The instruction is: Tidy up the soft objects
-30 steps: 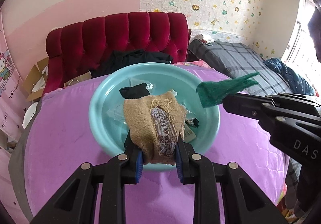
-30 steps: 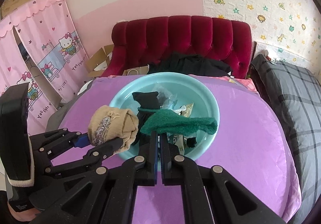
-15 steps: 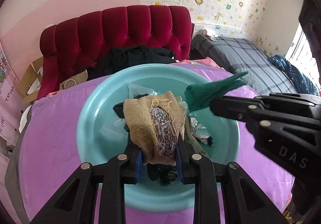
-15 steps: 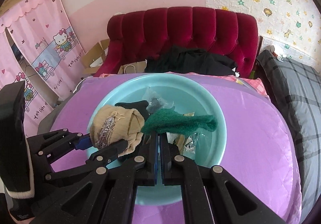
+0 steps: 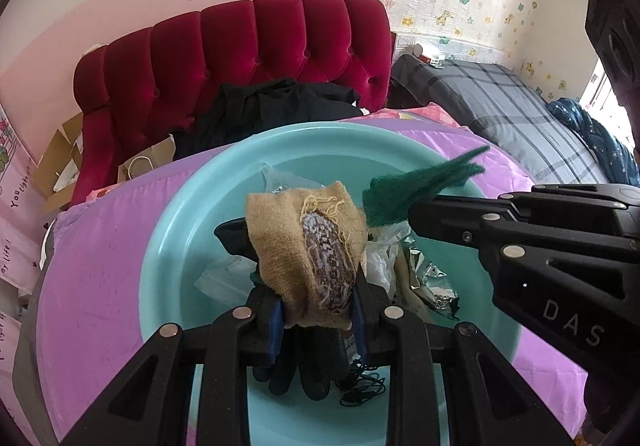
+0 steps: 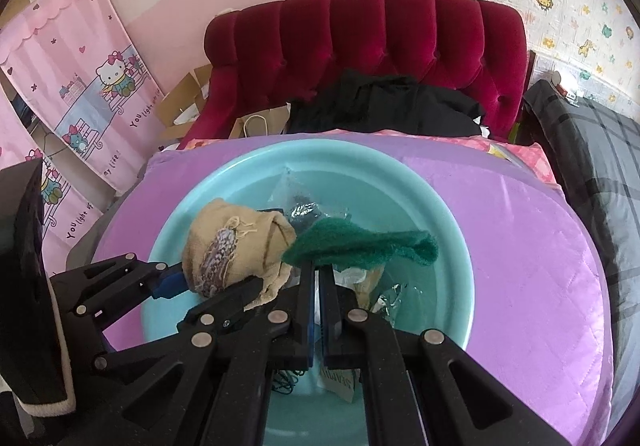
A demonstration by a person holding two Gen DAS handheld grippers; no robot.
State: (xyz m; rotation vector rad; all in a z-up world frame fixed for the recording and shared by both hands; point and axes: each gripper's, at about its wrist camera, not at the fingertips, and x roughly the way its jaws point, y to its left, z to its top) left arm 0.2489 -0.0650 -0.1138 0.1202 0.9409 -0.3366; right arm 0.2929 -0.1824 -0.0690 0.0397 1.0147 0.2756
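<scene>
1. Left gripper (image 5: 318, 316): fingers clamped on a rolled tan knitted cloth with a mottled grey-white patch (image 5: 308, 250), held above the round turquoise plastic basin (image 5: 172, 230).
2. Right gripper (image 6: 318, 282): fingers pressed nearly together, pinching a folded dark green fuzzy cloth (image 6: 360, 244) by one edge, also over the basin; the pinched edge is hidden by the fingers.
3. Basin contents are largely screened by both cloths and both grippers. Visible parts: black glove (image 5: 304, 362), crinkled silver foil wrapper (image 5: 430, 278), clear plastic packet (image 5: 224, 280), thin black cord (image 5: 362, 392).
4. The basin's near rim is cut off behind the gripper bodies.
5. The basin sits on a purple quilted cover (image 6: 520, 246).
</scene>
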